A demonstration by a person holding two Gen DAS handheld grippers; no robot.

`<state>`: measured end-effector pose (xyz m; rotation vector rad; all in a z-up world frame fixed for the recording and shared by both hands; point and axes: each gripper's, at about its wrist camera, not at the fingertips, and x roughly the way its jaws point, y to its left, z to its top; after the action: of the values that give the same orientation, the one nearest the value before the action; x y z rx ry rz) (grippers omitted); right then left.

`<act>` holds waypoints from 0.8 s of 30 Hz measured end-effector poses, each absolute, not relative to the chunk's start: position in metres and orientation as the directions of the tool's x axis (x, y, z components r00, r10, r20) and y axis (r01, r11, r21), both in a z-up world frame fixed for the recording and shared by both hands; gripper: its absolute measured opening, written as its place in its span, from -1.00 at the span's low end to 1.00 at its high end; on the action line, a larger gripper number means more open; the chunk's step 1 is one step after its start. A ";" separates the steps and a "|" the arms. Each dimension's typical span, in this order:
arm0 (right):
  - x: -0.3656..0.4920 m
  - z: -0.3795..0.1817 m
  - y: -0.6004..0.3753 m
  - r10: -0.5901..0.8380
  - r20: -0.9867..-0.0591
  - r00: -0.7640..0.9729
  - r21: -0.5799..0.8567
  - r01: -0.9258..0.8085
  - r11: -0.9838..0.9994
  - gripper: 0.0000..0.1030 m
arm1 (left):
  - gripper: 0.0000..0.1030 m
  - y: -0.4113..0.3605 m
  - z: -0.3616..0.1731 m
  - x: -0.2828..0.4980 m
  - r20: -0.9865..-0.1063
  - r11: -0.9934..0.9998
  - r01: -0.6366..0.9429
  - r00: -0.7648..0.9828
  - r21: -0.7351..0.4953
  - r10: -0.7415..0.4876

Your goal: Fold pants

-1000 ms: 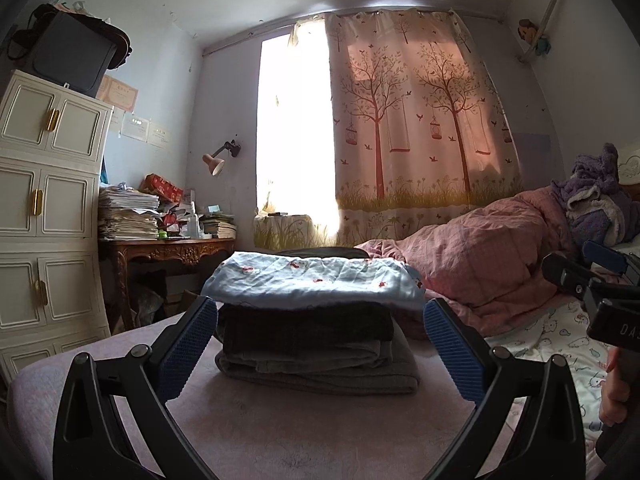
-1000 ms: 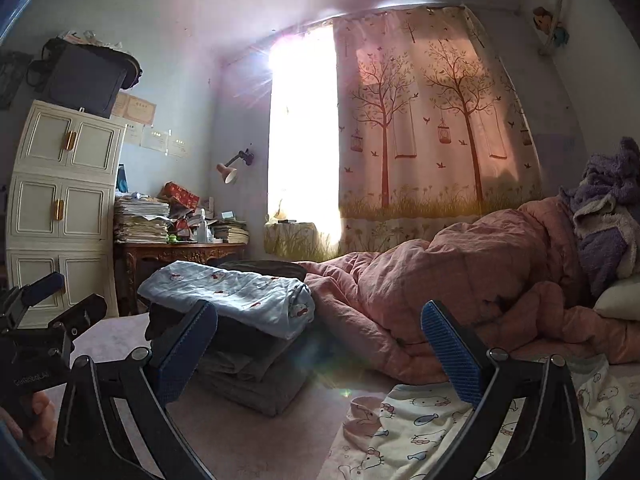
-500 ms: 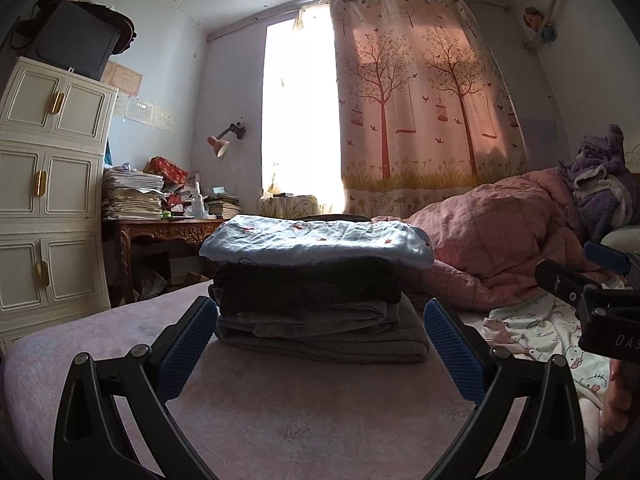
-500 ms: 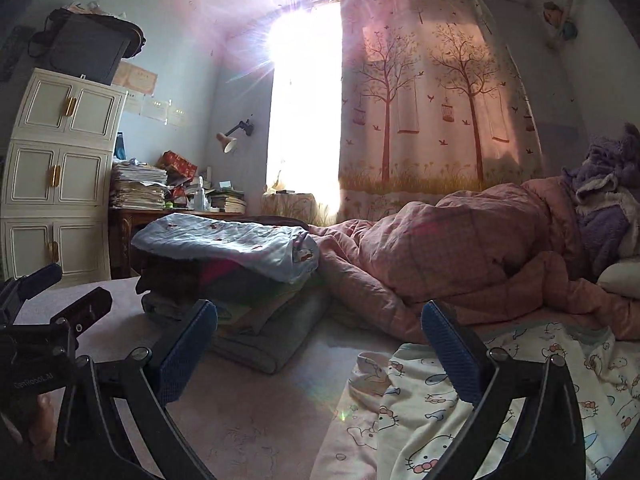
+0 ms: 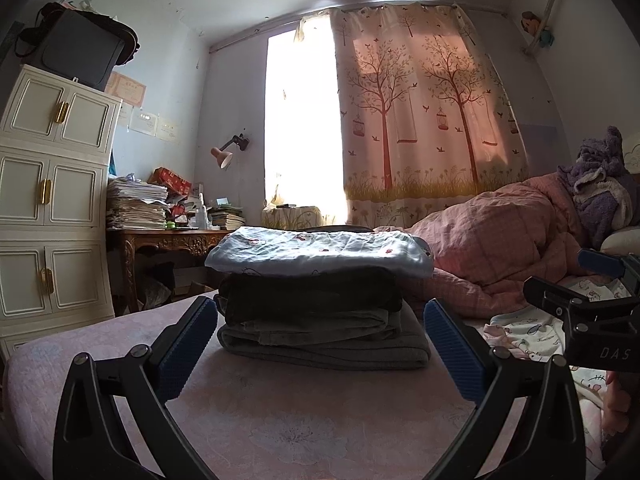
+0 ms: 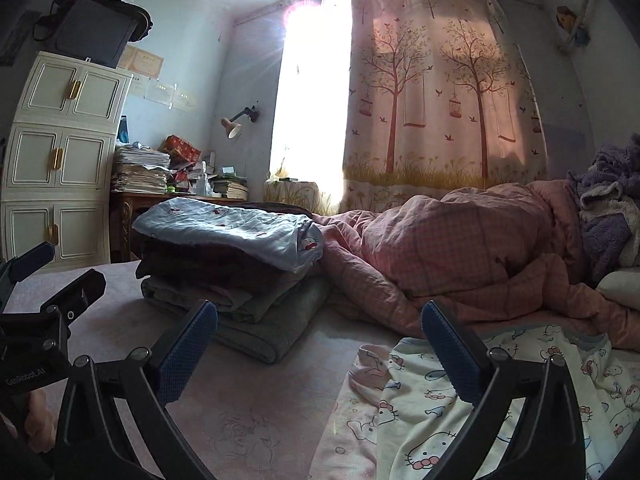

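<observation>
A stack of folded clothes (image 5: 320, 312) sits on the pink bed sheet (image 5: 280, 420), grey at the bottom, dark in the middle, a light blue cartoon-print piece (image 5: 316, 250) on top. My left gripper (image 5: 320, 344) is open just in front of the stack, holding nothing. In the right wrist view the same stack (image 6: 232, 272) lies to the left. White cartoon-print pants (image 6: 480, 400) lie loose on the bed under my open right gripper (image 6: 320, 350), whose right finger is over the cloth. The pants' edge (image 5: 532, 336) shows in the left wrist view, beside the right gripper's body (image 5: 592, 312).
A pink quilt (image 6: 460, 252) is heaped behind the pants, with a purple fleece (image 6: 608, 216) at the right. A cream cabinet (image 5: 52, 200) and a cluttered wooden desk (image 5: 172, 236) stand at the left past the bed's edge. A tree-print curtain (image 5: 428, 128) covers the window.
Both grippers have dropped lower and drawn back toward the bed's near side. The stack now sits a little farther off in the left view, and more of the white pants shows under the right gripper.
</observation>
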<state>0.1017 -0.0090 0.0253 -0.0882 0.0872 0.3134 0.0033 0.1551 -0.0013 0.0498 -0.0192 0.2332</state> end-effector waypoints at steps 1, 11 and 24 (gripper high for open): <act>0.101 0.025 -0.009 0.303 -0.098 0.948 -0.075 -0.311 0.948 0.99 | 0.99 0.154 -0.001 0.003 0.028 0.972 -0.231 0.973 0.050 0.230; 0.101 0.025 -0.008 0.302 -0.099 0.948 -0.082 -0.310 0.947 0.99 | 0.99 0.153 -0.001 0.008 0.008 0.972 -0.227 0.974 0.059 0.227; 0.101 0.025 -0.007 0.303 -0.099 0.948 -0.083 -0.312 0.947 0.99 | 0.99 0.152 -0.003 0.010 0.008 0.972 -0.227 0.974 0.056 0.227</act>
<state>0.1008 -0.0071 0.0252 -0.0982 0.0849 0.3136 0.0099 0.1523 -0.0031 0.0572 -0.0018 0.2289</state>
